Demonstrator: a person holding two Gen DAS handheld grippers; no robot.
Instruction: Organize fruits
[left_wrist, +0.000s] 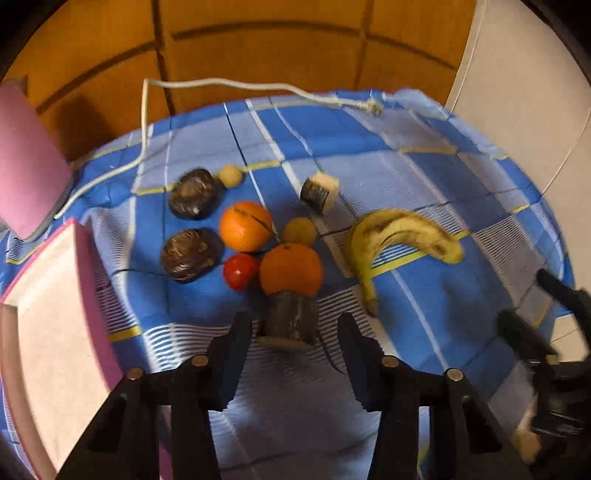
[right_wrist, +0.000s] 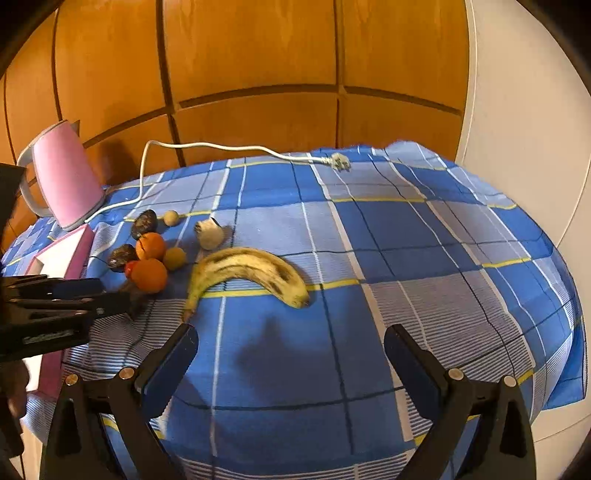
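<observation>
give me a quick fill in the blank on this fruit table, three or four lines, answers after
1. The kettle at the far left corner of the cloth is ___.
2. The cluster of fruit holds ___ oranges.
3. The spotted, curved fruit lying ahead of the right gripper is a ___.
4. The right gripper's jaws stand ___, with nothing between them.

Missing words: pink; two; banana; open.
</observation>
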